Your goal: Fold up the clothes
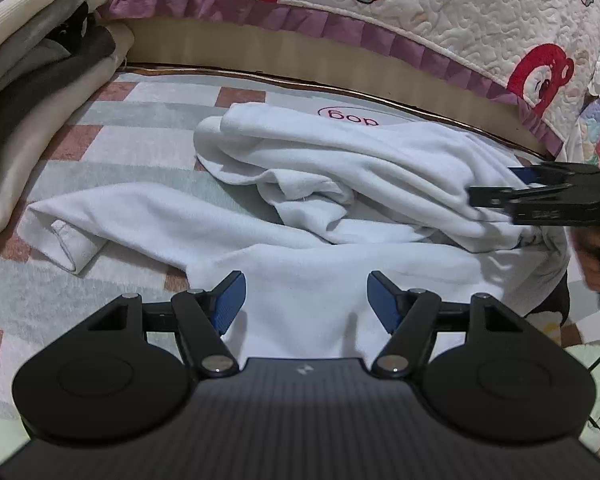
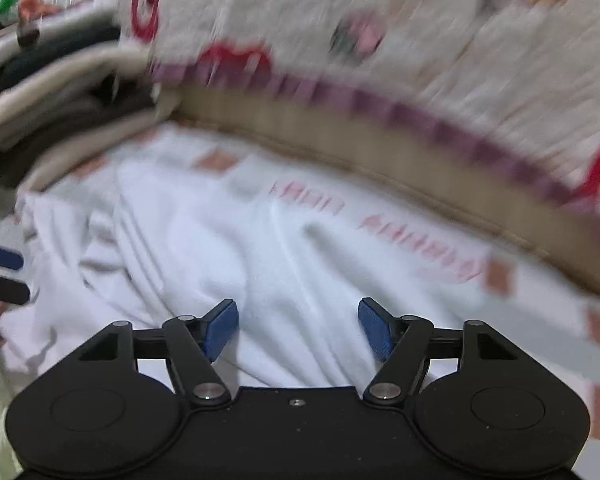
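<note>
A white garment point(image 1: 300, 200) lies crumpled on a checked blanket point(image 1: 112, 152) spread on the floor, in front of a quilted cover point(image 1: 420, 20) with a purple frill. One sleeve trails out toward the left, with its cuff point(image 1: 70, 248) turned up, and the body is bunched in folds at the middle and right.

The left gripper point(image 1: 304, 300) hovers over the near hem with its jaws apart and nothing between them; cloth lies beneath but the pads do not press on it. The right gripper point(image 2: 298, 330) stands with its jaws wide and empty over the white cloth (its view is smeared by motion, so finer detail is lost). In the left wrist view it comes in from the right edge, at the bunched side of the garment.

The step in hand looks like spreading the garment flat before any fold. To do it well, each gripper should pinch a single layer at an outer edge or corner, not a bundle of folds, then draw apart until the body lies smooth.

No container shows. A stack of folded clothes point(image 1: 32, 80) sits at the left, probably where the finished piece will go.
</note>
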Action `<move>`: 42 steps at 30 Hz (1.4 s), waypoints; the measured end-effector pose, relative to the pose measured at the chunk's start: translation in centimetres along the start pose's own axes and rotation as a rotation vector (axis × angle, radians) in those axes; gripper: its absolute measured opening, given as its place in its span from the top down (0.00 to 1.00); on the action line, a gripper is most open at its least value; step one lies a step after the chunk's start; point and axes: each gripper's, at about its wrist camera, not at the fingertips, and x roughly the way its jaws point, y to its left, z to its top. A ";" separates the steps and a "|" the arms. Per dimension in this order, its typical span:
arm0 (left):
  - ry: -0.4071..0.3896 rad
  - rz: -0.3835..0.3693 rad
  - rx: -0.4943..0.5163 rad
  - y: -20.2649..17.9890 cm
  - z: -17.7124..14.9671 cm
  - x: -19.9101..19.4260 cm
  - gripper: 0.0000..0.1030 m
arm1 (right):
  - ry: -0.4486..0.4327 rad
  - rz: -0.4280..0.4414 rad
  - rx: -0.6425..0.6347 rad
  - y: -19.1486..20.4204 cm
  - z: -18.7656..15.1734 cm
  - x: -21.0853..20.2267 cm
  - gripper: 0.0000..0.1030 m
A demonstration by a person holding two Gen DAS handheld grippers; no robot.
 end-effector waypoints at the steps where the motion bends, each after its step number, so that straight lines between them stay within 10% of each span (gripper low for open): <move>1: -0.001 0.001 0.000 0.0 0.0 0.0 0.35 | 0.000 0.042 -0.018 0.3 0.1 0.4 0.63; 6: -0.019 0.030 0.039 -0.3 0.0 -0.1 0.35 | -0.202 0.140 0.003 -0.3 2.3 -6.4 0.89; 10: -0.050 0.018 0.059 -0.5 1.3 -0.3 0.35 | -0.434 -0.003 0.187 -5.9 4.1 -14.3 0.90; 14: -0.078 -0.028 0.084 -1.8 3.2 -0.2 0.33 | -0.348 -0.331 0.238 -10.7 1.8 -15.1 0.90; 17: -0.074 -0.076 0.108 -3.3 4.4 0.5 0.31 | -0.215 -0.416 0.338 -13.9 -1.3 -13.6 0.90; 21: -0.032 -0.172 0.080 -5.2 5.9 2.5 0.29 | -0.068 -0.316 0.637 -18.7 -5.3 -10.5 0.90; 29: 0.099 -0.371 -0.244 -5.0 7.8 10.0 0.23 | 0.000 -0.157 0.843 -20.2 -9.0 -8.9 0.79; 32: 0.133 -0.467 -0.387 -4.6 7.7 12.0 0.20 | -0.002 -0.064 0.939 -21.2 -9.6 -8.8 0.49; 34: 0.121 -0.427 -0.343 -5.4 7.6 12.5 0.31 | -0.003 0.003 0.993 -21.7 -10.0 -8.4 0.49; 37: 0.101 -0.355 -0.156 -7.5 7.7 12.7 0.92 | -0.034 0.043 1.027 -22.2 -10.9 -7.8 0.48; 39: 0.076 -0.280 -0.044 -8.8 8.1 12.3 0.92 | -0.101 0.043 0.971 -22.3 -11.3 -6.5 0.49; 42: -0.049 -0.221 0.066 -10.2 9.7 9.2 0.93 | -0.165 0.046 0.882 -21.6 -10.8 -5.6 0.85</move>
